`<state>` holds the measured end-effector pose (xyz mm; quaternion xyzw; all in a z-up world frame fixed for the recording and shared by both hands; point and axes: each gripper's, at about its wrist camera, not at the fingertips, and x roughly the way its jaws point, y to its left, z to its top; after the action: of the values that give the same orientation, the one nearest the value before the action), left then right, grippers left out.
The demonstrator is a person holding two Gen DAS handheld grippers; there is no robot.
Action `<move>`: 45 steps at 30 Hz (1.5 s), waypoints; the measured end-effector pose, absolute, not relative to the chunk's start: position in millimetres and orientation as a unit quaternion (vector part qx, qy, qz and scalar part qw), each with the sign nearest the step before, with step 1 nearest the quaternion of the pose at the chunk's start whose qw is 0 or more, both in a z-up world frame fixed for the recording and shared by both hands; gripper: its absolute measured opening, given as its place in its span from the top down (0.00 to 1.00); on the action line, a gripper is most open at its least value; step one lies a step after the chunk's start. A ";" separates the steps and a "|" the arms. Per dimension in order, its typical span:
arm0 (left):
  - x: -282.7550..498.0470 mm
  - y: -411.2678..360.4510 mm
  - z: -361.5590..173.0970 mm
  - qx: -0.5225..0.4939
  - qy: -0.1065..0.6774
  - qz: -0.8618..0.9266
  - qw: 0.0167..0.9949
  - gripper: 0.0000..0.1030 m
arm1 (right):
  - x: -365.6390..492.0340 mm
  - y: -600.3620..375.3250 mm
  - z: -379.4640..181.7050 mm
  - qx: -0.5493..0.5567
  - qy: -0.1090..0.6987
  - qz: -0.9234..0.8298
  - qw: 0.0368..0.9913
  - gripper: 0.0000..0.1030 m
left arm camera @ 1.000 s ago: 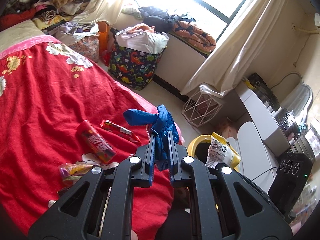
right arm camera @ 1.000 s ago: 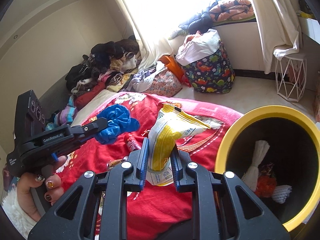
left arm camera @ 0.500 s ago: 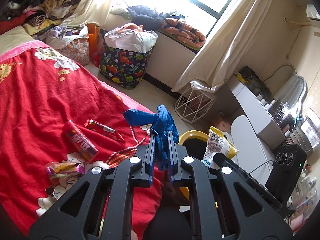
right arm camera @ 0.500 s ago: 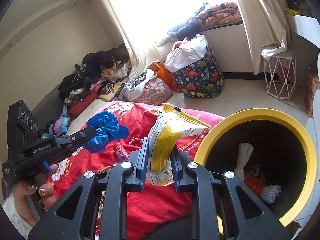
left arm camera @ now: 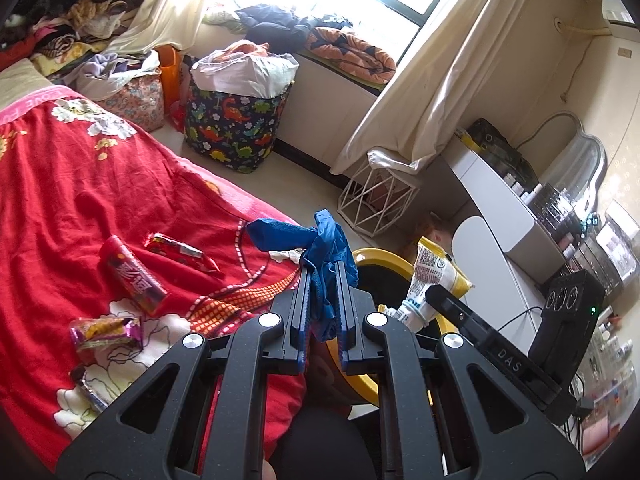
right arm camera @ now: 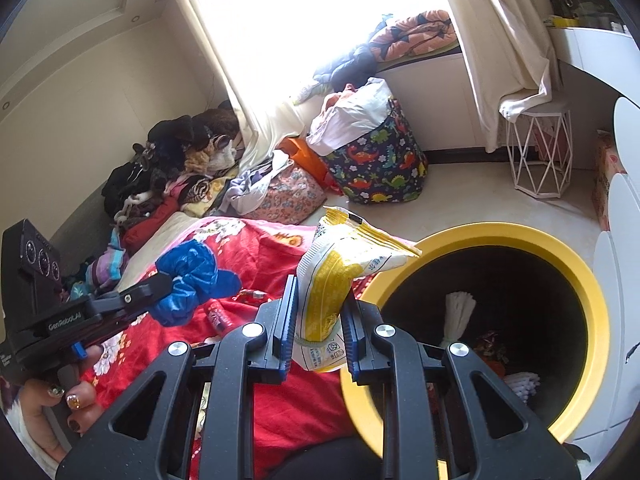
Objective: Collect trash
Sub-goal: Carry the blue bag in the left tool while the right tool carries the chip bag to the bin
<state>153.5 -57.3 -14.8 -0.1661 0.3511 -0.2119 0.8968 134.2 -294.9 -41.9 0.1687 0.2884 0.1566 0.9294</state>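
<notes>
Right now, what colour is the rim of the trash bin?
Yellow. The trash bin rim shows best in the right wrist view.

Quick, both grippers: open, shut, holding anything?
Left gripper: shut on the blue plastic bag.
Right gripper: shut on the yellow and white snack packet, beside the yellow bin.

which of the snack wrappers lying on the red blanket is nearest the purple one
The red tube-shaped wrapper with white lettering: it lies just above the purple and yellow wrapper on the red blanket. The slimmer red wrapper lies farther off.
</notes>
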 end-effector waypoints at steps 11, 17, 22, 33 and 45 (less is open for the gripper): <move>151.0 -78.8 -18.2 -0.151 0.358 -0.230 0.892 0.94 | 135.6 -320.7 -42.9 0.182 0.282 0.131 0.933 0.81; 149.1 -91.3 -19.9 -0.142 0.363 -0.240 0.889 0.94 | 132.9 -330.0 -44.1 0.186 0.278 0.117 0.935 0.81; 148.8 -102.1 -22.2 -0.135 0.367 -0.248 0.886 0.94 | 132.5 -338.4 -46.5 0.186 0.277 0.105 0.937 0.81; 147.7 -125.1 -31.3 -0.120 0.378 -0.263 0.879 0.94 | 132.0 -356.1 -54.9 0.195 0.281 0.084 0.936 0.81; 144.0 -156.5 -42.5 -0.096 0.393 -0.287 0.868 0.94 | 136.0 -374.6 -67.5 0.213 0.294 0.058 0.930 0.81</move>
<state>144.0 -156.5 -42.5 -0.0959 0.3929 -0.2874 0.8682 136.0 -374.6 -67.5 0.2126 0.2943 0.0583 0.9299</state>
